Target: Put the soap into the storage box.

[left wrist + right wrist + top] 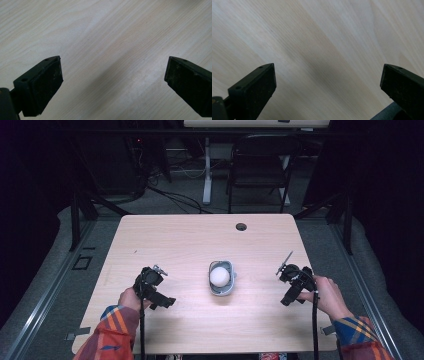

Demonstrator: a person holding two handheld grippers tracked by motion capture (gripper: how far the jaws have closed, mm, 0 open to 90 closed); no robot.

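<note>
On the pale wood table (pixel 190 240) in a dark room, both grippers' fingers (pixel 45 85) stand apart, holding nothing.

White ball (pixel 219 276) hides the grey holder's (pixel 221 290) inside; both sleeves (pixel 114 335) cut off at the near edge.

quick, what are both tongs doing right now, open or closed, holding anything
Left tongs: open, nothing between them, just bare table below.
Right tongs: open, holding nothing, over bare table.
</note>
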